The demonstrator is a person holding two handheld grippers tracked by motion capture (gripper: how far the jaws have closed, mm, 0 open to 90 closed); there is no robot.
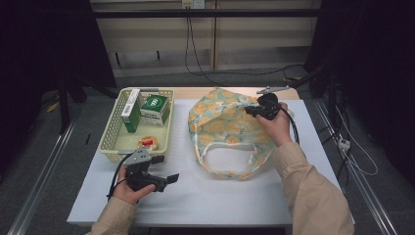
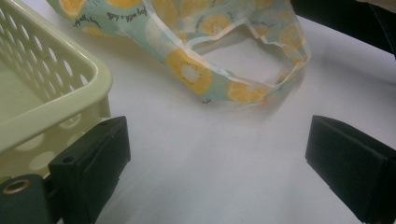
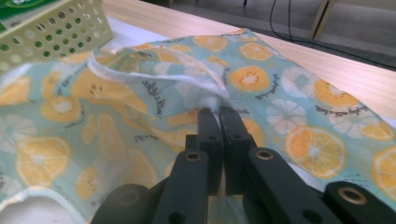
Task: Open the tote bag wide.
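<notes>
A cloth bag (image 1: 222,129) printed with orange and lemon slices lies on the white table (image 1: 220,196), its mouth and handles toward the person. My right gripper (image 1: 250,111) is at the bag's far right part. In the right gripper view its jaws (image 3: 218,112) are pressed together on a pinched fold of the bag (image 3: 93,107), near a white-edged hem. My left gripper (image 1: 165,168) rests low at the front left, just in front of the basket (image 1: 110,139). Its jaws stand wide apart (image 2: 217,144) with bare table between them, short of the bag's handle (image 2: 191,70).
The pale yellow perforated basket (image 2: 70,100) holds two green boxes (image 1: 155,108) and a small red and white packet (image 1: 148,142). A wooden strip (image 3: 327,60) runs along the table's far edge. Cables hang behind the table.
</notes>
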